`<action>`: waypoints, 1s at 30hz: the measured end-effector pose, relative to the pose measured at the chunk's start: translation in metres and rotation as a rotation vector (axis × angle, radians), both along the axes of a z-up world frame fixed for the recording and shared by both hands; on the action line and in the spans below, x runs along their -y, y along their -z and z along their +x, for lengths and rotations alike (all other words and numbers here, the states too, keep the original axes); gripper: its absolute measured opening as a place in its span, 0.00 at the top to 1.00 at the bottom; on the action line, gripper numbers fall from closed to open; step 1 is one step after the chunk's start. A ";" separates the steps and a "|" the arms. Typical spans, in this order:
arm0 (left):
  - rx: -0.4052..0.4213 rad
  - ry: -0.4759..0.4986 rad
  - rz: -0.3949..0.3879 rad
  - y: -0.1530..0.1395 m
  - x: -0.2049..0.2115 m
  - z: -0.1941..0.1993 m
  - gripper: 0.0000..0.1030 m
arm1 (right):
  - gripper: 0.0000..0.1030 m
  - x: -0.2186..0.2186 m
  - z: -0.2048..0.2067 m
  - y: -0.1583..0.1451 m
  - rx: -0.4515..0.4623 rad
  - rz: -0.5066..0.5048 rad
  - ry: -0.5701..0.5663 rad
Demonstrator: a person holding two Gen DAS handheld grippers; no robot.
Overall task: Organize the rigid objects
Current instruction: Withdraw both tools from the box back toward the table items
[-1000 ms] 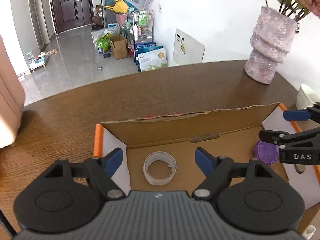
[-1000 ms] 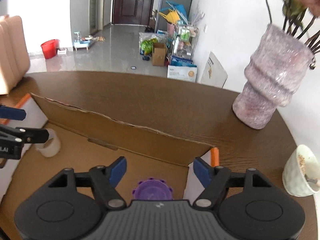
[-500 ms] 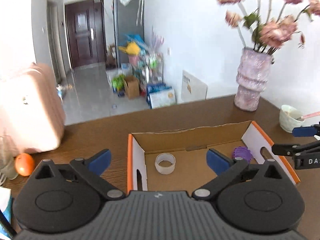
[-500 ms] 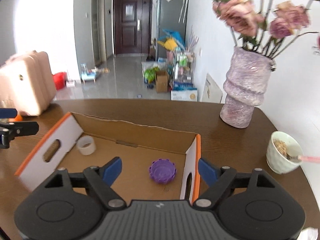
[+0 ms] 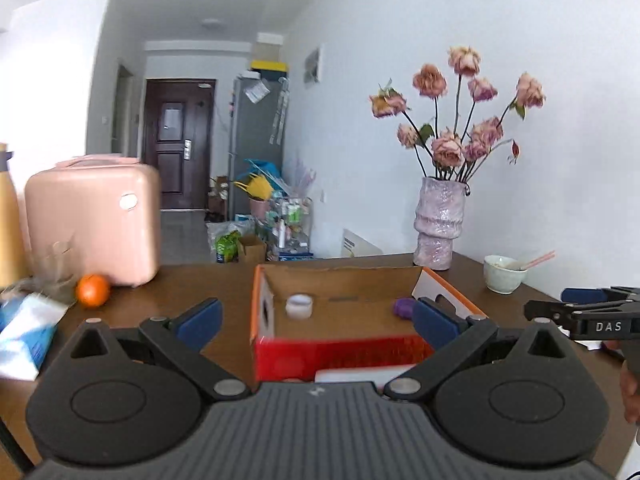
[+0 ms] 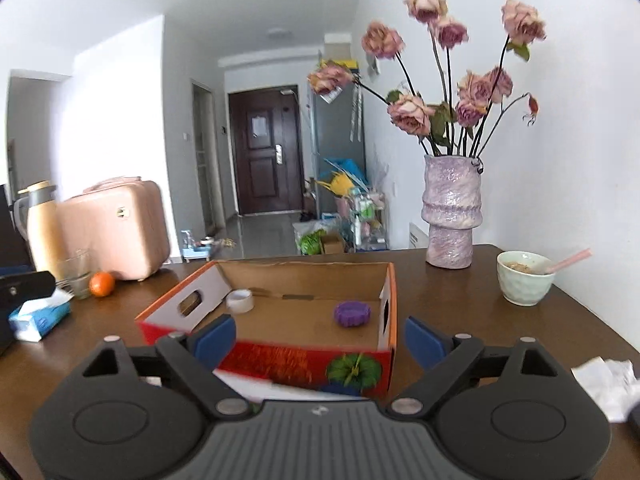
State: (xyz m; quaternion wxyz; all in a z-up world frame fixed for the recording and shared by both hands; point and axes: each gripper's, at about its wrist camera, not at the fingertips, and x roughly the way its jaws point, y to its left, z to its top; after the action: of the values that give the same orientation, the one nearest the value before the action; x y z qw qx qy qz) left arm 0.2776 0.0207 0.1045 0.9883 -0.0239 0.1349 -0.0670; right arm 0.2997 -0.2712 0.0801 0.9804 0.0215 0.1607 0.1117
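Observation:
An open cardboard box (image 5: 340,354) with orange rims and a red front stands on the brown table; it also shows in the right wrist view (image 6: 304,360). Inside lie a white tape roll (image 5: 299,306) (image 6: 240,301) at the left and a purple ridged lid (image 5: 404,307) (image 6: 352,313) at the right. My left gripper (image 5: 316,320) is open and empty, held back in front of the box. My right gripper (image 6: 320,338) is open and empty, also in front of the box; it shows at the right edge of the left wrist view (image 5: 580,312).
A pink case (image 5: 94,218), an orange (image 5: 93,290), a glass (image 5: 56,266) and a tissue pack (image 5: 24,332) sit at the left. A flower vase (image 6: 452,210) and a bowl with a spoon (image 6: 524,278) stand at the right. Crumpled paper (image 6: 604,380) lies near right.
Both grippers have pulled back and up out of the box, so the whole box and room now show. Tape roll and purple lid stay where they lay.

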 end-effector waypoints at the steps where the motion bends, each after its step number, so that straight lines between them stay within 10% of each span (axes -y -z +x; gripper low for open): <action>1: 0.006 -0.007 -0.002 0.003 -0.003 -0.013 0.00 | 0.09 0.000 -0.014 0.003 0.022 0.001 0.007; 15: -0.031 -0.075 0.090 0.054 -0.002 -0.093 0.00 | 0.00 -0.016 -0.126 0.055 0.050 0.036 0.001; 21: -0.003 -0.036 0.076 0.061 0.010 -0.102 0.00 | 0.04 -0.017 -0.121 0.067 -0.051 0.033 -0.033; 24: -0.036 -0.030 0.083 0.069 0.013 -0.097 0.00 | 0.27 -0.020 -0.120 0.070 -0.077 0.054 -0.060; 30: -0.120 -0.081 0.055 0.081 0.014 -0.068 0.00 | 0.16 -0.030 -0.115 0.081 -0.006 -0.014 -0.030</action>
State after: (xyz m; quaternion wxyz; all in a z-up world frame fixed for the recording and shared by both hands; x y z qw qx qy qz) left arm 0.2099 0.0062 0.0235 0.9806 -0.0061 0.1948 -0.0216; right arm 0.1849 -0.2416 -0.0005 0.9782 0.0126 0.1649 0.1253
